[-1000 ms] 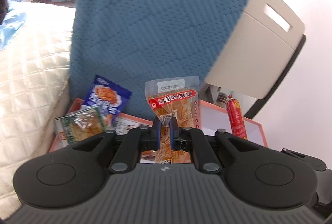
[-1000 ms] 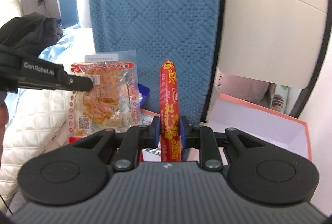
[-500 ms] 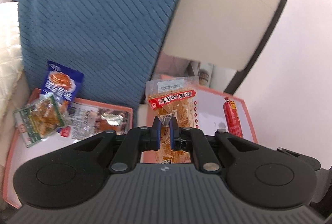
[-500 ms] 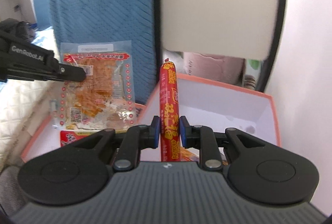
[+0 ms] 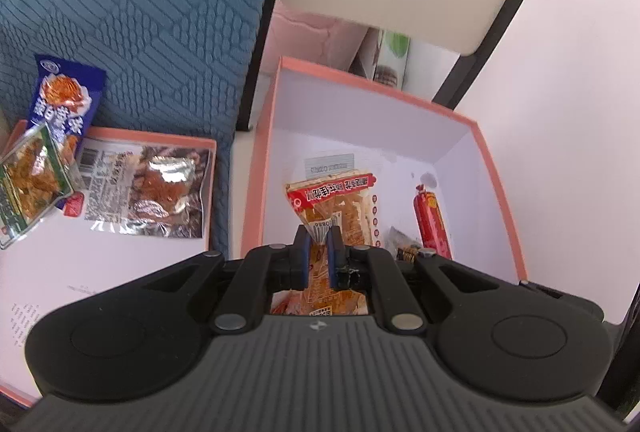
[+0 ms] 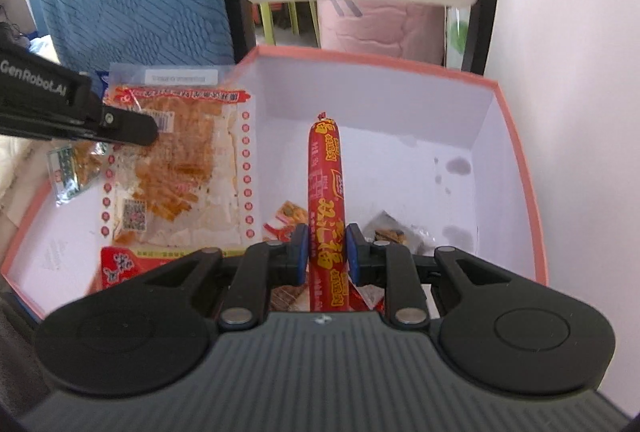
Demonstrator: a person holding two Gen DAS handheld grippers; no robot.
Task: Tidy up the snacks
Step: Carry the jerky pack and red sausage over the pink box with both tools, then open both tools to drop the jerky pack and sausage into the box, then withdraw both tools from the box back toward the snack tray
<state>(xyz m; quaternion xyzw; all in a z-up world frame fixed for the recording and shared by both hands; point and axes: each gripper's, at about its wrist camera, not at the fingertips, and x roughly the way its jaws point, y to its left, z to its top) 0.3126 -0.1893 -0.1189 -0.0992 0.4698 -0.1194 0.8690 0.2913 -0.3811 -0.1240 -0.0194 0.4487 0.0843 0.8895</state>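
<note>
- The left gripper (image 5: 318, 246) is pinched tight on a clear packet of orange strips (image 5: 340, 207), hanging over the open pink-rimmed box (image 5: 498, 167).
- The right gripper (image 6: 327, 246) is clamped on a red sausage stick (image 6: 326, 187), upright above the same box.
- Both should go low before letting go, landing flat beside the snacks at the near wall.
- More packets wait in the left tray (image 5: 152, 139).
</note>
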